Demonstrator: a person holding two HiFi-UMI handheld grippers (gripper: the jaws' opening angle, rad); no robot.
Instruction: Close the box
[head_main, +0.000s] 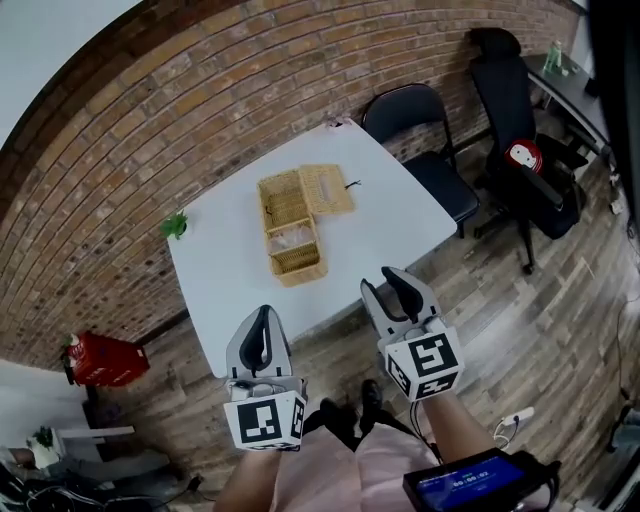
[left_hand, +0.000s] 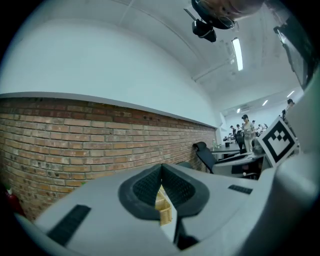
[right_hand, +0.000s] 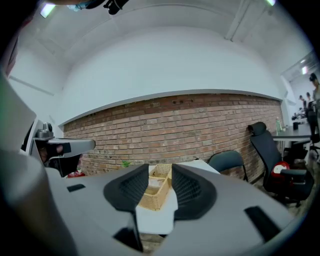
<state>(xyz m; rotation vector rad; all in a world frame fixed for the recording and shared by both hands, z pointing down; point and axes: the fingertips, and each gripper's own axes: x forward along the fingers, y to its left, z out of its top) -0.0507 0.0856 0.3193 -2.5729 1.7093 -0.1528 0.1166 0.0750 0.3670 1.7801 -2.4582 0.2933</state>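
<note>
Box (head_main: 290, 232) open; lid (head_main: 328, 190) alongside (on table (head_main: 400, 215))

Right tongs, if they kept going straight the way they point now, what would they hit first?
Probably the open wicker box on the white table, which sits framed between the open right tongs. Nothing shows in between, though depth is hard to judge.

— What sort of place are you working in?
— An open-plan office, I'd say. My white square table (head_main: 400, 215) stands by a bare red-brown brick wall (head_main: 200, 100) on a grey-brown wood-plank floor (head_main: 540, 330). Beside it are a black folding chair (head_main: 405, 112) and a black high-backed swivel office chair (head_main: 505, 100).
— And further off?
— Dark desks (left_hand: 227, 148) with people (left_hand: 246, 130) at them, under long white ceiling strip lights (left_hand: 237, 52).
</note>
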